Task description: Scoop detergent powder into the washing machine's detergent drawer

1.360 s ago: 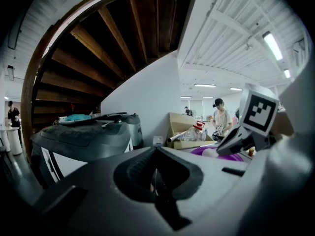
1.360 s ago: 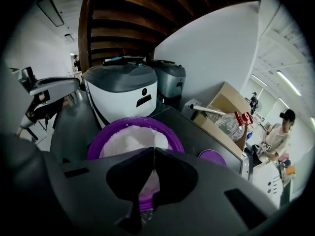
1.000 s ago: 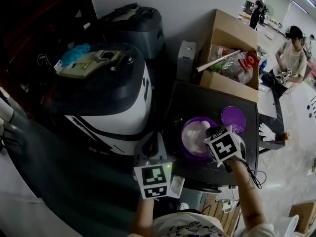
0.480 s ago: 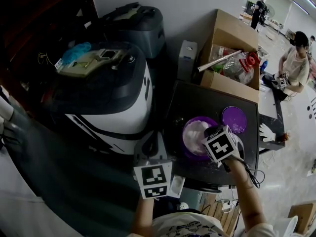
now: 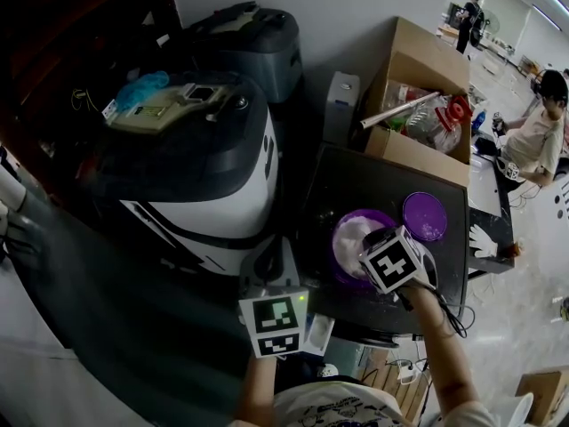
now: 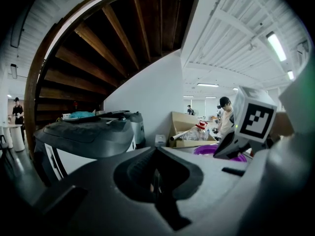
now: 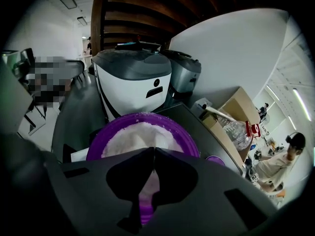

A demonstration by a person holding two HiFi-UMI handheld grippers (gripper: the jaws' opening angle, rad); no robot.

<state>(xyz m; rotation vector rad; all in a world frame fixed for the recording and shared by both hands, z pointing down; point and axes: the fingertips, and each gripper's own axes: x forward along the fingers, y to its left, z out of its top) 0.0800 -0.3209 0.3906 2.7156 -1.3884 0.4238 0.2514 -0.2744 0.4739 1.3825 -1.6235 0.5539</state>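
Note:
A purple bowl [image 5: 340,231] of white powder [image 5: 352,233] stands on the black table [image 5: 382,181]. My right gripper [image 5: 372,240] hovers over the bowl's near rim, and the right gripper view shows the powder [image 7: 138,133] just beyond its jaws. This gripper [image 7: 154,149] is shut on a pale purple scoop [image 7: 146,193], whose handle shows behind the jaws. The white and dark washing machine [image 5: 209,163] sits left of the table. My left gripper [image 5: 267,254] is shut with nothing in it, low between machine and table. A white open drawer [image 5: 318,332] lies beside its marker cube.
The bowl's purple lid [image 5: 424,214] lies at the table's right. A cardboard box [image 5: 418,87] with a plastic bottle stands at the back. A grey appliance [image 5: 253,43] sits behind the washing machine. A white glove [image 5: 481,238] and a seated person [image 5: 542,127] are to the right.
My right gripper has shifted a little to the left over the bowl. The left gripper has stayed where it was.

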